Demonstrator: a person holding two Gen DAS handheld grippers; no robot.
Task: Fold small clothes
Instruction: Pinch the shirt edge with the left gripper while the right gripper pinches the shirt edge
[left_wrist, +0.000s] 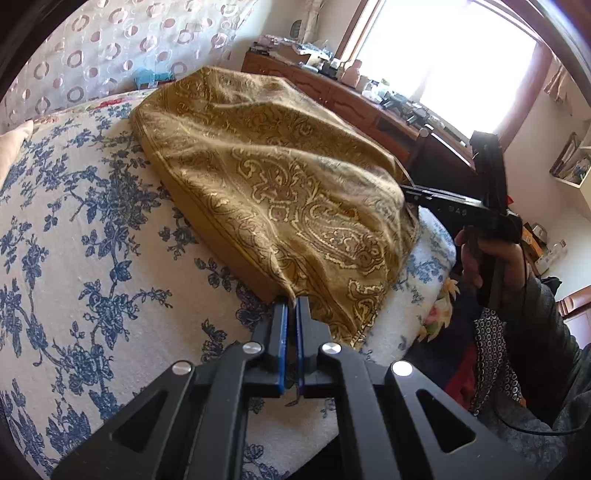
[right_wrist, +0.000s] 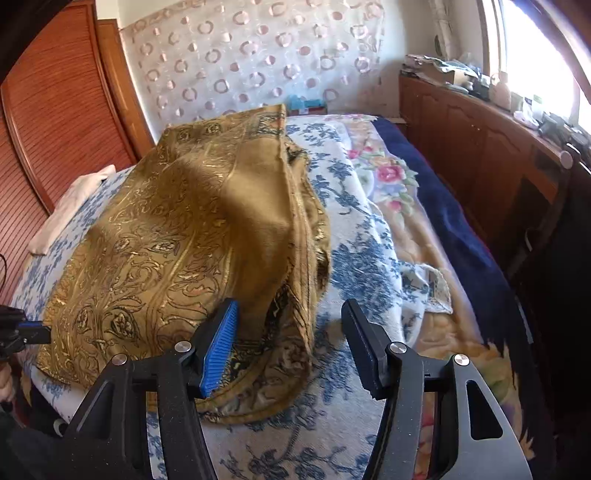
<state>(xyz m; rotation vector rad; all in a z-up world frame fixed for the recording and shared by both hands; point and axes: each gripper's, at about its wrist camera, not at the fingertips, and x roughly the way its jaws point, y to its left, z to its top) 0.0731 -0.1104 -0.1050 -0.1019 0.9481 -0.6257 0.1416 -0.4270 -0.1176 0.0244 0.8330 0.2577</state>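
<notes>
A gold paisley cloth (left_wrist: 266, 177) lies folded over on the blue floral bedspread (left_wrist: 74, 240). My left gripper (left_wrist: 292, 306) is shut on the cloth's near corner, with fabric pinched between the blue pads. In the right wrist view the same cloth (right_wrist: 177, 251) lies bunched along its right edge. My right gripper (right_wrist: 291, 332) is open, its jaws wide apart over the cloth's near right corner, holding nothing. The right gripper also shows in the left wrist view (left_wrist: 410, 194), at the cloth's far right edge. The left gripper shows at the left edge of the right wrist view (right_wrist: 35, 332).
A wooden sideboard (right_wrist: 480, 147) with clutter runs along the right under a bright window (left_wrist: 443, 55). A floral blanket with navy border (right_wrist: 424, 206) lies to the cloth's right. A white pillow (right_wrist: 70, 206) sits at the left. A ring-patterned curtain (right_wrist: 251, 62) hangs behind.
</notes>
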